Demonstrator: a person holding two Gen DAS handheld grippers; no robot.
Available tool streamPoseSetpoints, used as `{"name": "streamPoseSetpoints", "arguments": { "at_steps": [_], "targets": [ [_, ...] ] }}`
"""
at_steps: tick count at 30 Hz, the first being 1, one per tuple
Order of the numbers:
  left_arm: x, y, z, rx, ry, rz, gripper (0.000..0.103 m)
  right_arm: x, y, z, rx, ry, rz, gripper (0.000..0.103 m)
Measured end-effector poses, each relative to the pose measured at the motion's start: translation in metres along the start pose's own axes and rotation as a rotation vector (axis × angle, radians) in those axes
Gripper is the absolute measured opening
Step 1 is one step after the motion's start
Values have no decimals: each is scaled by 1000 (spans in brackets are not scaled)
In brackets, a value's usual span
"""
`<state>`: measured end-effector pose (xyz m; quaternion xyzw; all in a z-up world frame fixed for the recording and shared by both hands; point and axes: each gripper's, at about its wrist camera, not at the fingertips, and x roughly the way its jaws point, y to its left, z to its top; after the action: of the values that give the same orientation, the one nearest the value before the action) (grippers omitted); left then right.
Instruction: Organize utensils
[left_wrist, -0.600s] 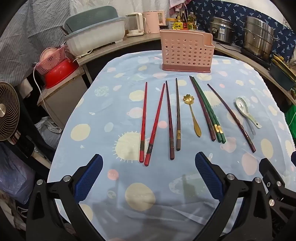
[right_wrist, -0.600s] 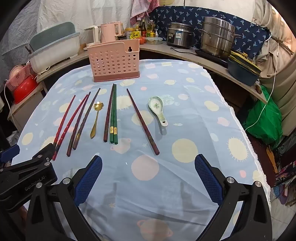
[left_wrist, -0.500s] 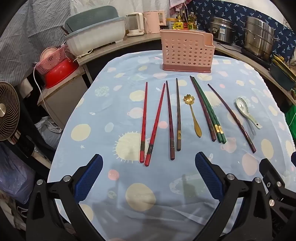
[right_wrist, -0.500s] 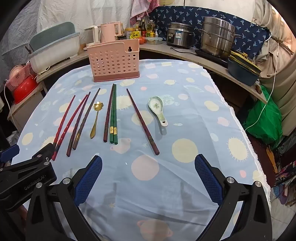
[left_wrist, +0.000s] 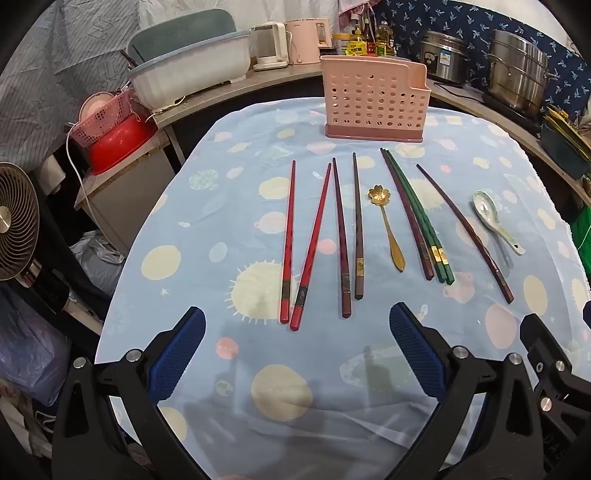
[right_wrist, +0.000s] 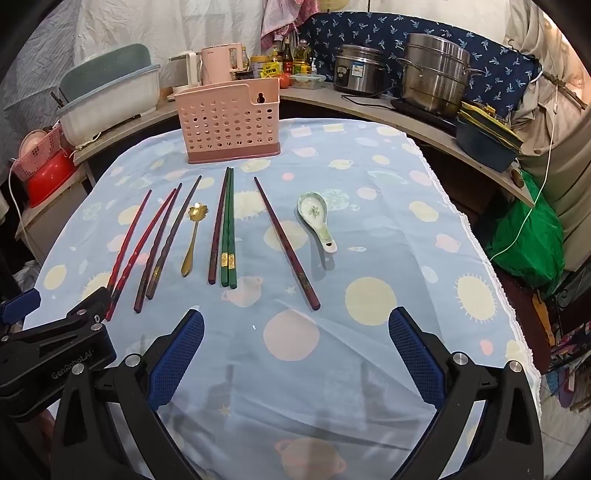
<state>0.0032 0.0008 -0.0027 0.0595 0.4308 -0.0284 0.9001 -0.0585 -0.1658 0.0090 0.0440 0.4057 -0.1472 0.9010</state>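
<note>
A pink perforated utensil holder (left_wrist: 373, 100) (right_wrist: 229, 120) stands at the far end of the table. In front of it lie two red chopsticks (left_wrist: 301, 242) (right_wrist: 136, 243), two dark brown ones (left_wrist: 349, 230), a gold flower spoon (left_wrist: 388, 227) (right_wrist: 194, 236), a maroon and two green chopsticks (left_wrist: 419, 214) (right_wrist: 226, 225), a lone maroon chopstick (left_wrist: 465, 229) (right_wrist: 286, 242) and a white ceramic spoon (left_wrist: 495, 216) (right_wrist: 317, 216). My left gripper (left_wrist: 297, 354) is open and empty just short of the red chopsticks' near ends. My right gripper (right_wrist: 295, 354) is open and empty, near the lone chopstick's end.
A blue patterned cloth (right_wrist: 388, 258) covers the table. Behind it a counter holds a dish tub (left_wrist: 184, 64), kettles, bottles and steel pots (right_wrist: 434, 72). A fan (left_wrist: 14, 221) and red basin (left_wrist: 118, 142) stand left; a green bag (right_wrist: 528, 229) lies right.
</note>
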Motion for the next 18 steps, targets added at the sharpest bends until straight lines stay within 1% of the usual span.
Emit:
{"name": "streamPoseSetpoints", "arguments": {
  "at_steps": [18],
  "targets": [
    [-1,2,-2,-7,1,1,95,0,-1,-1,0,-5,4,97]
  ]
}}
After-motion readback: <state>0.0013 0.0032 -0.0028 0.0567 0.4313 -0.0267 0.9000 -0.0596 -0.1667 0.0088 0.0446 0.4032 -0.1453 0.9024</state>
